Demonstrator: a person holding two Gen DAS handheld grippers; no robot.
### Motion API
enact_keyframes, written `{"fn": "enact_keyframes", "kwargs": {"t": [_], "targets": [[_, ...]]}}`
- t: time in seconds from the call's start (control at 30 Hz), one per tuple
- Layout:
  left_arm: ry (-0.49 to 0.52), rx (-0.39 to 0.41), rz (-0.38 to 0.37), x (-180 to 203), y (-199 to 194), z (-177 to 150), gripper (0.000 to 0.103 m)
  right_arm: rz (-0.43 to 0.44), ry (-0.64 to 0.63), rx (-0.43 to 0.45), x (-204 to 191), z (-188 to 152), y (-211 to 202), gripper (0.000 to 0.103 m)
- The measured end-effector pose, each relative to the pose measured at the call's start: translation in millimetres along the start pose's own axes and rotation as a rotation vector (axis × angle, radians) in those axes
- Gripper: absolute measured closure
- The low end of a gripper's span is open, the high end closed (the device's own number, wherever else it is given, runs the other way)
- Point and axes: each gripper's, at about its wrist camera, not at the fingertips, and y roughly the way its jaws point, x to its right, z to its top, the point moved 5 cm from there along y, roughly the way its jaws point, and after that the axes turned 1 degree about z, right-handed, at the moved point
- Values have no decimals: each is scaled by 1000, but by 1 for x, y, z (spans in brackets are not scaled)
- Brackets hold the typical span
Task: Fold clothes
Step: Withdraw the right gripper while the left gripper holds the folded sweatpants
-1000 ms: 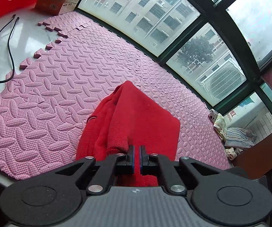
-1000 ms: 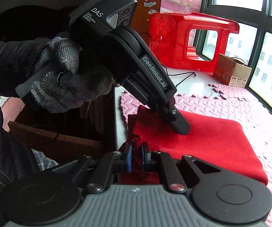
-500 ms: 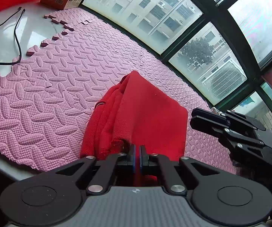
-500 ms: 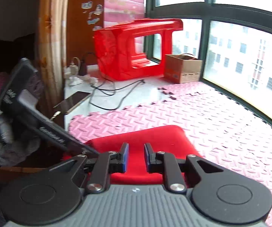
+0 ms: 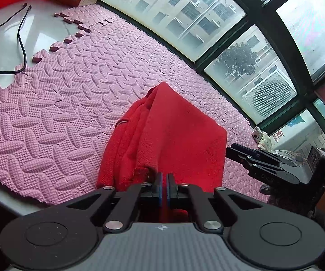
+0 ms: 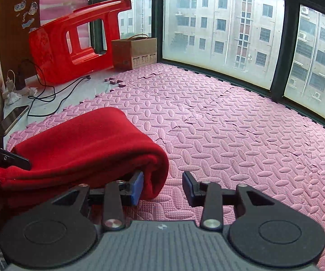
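Only right wrist view shows right tongs [image 6: 163, 186] parted beside garment [image 6: 83, 144].

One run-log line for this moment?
left gripper: shut on red garment | right gripper: jaws just opening, garment corner between | pink foam mat

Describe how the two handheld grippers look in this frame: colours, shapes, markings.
Both are black linkage grippers with silver pivot rivets, round black discs and a ribbed grey carbon-look body. The left gripper and right gripper carry blue pads. Seen from the side, the right gripper's dark body shows faint lettering.
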Motion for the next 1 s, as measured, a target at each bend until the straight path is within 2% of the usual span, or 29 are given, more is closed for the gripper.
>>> {"fn": "enact_keyframes", "kwargs": {"t": [0.17,0.3,0.37,0.47,0.6,0.73,0.9,1.0], "targets": [[3,-5,15,1,1,0,98,65,91,27,4,2,17,63],[11,-10,21,1,2,0,98,83,165,30,13,0,30,59],[8,-12,21,0,2,0,99,50,189,19,20,-3,32,50],[4,-15,20,-2,3,0,101,15,188,-3,27,-11,30,47],[3,-16,24,-2,5,-1,100,11,218,-5,32,-20,25,47],[6,-20,23,-3,5,-1,101,33,168,55,22,-11,19,48],[4,-16,19,-4,4,-2,100,22,114,20,17,-5,35,48],[10,-17,16,-4,4,-2,100,27,213,33,27,-5,35,47]]}}
